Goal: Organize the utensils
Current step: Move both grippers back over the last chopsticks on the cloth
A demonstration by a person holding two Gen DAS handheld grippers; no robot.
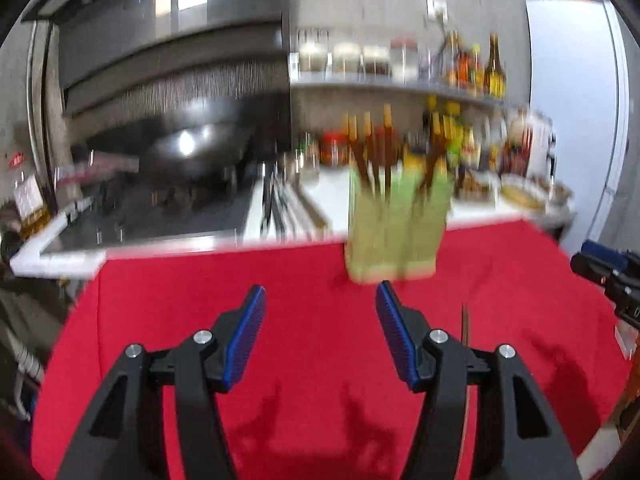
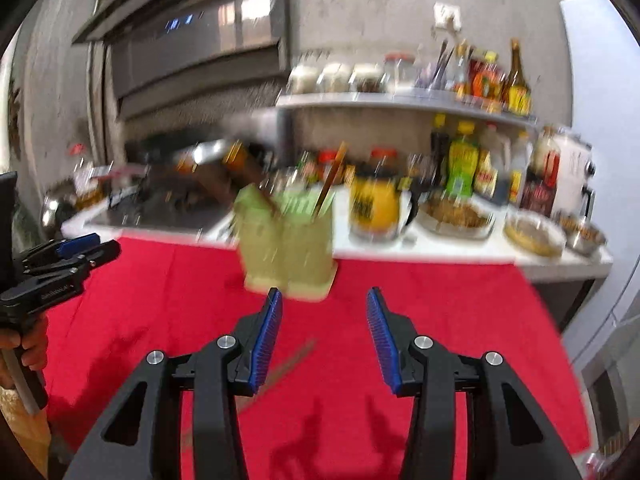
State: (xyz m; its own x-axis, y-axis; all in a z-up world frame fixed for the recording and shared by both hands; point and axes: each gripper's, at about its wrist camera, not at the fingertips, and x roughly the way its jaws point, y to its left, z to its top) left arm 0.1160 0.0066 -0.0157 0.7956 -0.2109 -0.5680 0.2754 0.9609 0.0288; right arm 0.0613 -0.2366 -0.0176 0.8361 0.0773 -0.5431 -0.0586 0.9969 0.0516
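A light green utensil holder (image 1: pixel 394 224) stands at the far edge of the red cloth (image 1: pixel 304 320) with several brown chopsticks in it. It also shows in the right wrist view (image 2: pixel 290 248), blurred. My left gripper (image 1: pixel 320 300) is open and empty, short of the holder. My right gripper (image 2: pixel 325 304) is open and empty, just in front of the holder. A loose chopstick (image 2: pixel 292 362) lies on the cloth under my right gripper; a thin stick (image 1: pixel 465 324) shows beside my left gripper's right finger.
A white counter (image 2: pixel 440 248) behind the cloth holds bowls of food, bottles and jars. A stove (image 1: pixel 160 208) with a range hood is at left. A white fridge (image 1: pixel 576 112) stands at right. The other gripper shows at each view's edge (image 2: pixel 60 264).
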